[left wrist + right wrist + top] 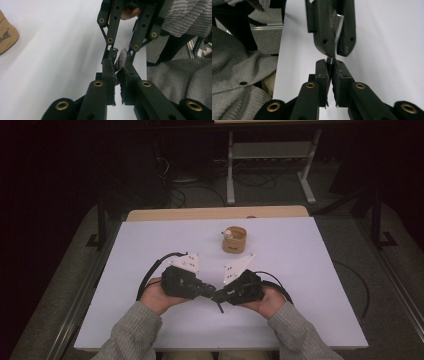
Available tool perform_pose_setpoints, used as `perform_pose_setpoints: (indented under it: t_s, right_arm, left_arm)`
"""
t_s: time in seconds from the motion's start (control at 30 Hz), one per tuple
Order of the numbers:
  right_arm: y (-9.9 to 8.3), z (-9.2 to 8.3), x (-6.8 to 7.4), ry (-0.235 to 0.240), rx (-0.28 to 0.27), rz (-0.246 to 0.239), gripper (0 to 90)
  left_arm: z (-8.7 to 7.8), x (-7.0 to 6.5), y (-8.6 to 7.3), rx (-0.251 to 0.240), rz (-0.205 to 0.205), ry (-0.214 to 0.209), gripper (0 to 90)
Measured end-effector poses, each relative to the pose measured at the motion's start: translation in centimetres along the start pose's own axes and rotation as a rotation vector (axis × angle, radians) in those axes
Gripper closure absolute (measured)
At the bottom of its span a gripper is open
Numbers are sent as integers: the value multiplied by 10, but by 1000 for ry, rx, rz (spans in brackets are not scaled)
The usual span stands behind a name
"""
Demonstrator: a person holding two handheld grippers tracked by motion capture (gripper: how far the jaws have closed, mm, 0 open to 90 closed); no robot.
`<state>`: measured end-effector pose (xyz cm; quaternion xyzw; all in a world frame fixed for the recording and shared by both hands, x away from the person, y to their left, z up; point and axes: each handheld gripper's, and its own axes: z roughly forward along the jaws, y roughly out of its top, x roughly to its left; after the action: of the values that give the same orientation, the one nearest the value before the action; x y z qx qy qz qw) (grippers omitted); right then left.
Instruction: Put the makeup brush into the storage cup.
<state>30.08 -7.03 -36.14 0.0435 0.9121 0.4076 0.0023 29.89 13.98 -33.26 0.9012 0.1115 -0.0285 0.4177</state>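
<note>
Lettering on the tan cup is too blurred to read.

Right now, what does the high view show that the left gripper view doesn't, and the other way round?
High view: the whole white table, the left hand and right hand, and the complete tan cup with something small and white in it. Left gripper view: up close, a thin pale strip between the meeting tips, and frayed pad edges. Shared: left claw and right claw tip to tip, both shut, grey sleeves, the cup's side.
</note>
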Motion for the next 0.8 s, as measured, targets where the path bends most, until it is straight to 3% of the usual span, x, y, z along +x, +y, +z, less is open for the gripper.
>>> perform_pose_setpoints:
  t_s: [0.1, 0.2, 0.4, 0.6, 0.8]
  right_arm:
    - [-5, -3, -4, -4, 8, 23, 827]
    - [-11, -10, -9, -4, -6, 68, 827]
    - [-20, -24, -19, -25, -7, 120, 827]
    - [-25, -35, -25, -31, -13, 153, 827]
    - [-29, -41, -31, -32, -15, 182, 828]
  left_arm:
    - [-4, 1, -5, -3, -24, 23, 705]
    - [-14, 1, -15, -49, -38, 54, 648]
    - [-20, 1, -36, -67, -96, 84, 649]
    - [-23, 0, -47, -52, -103, 134, 650]
    - [-20, 1, -58, -26, -113, 153, 631]
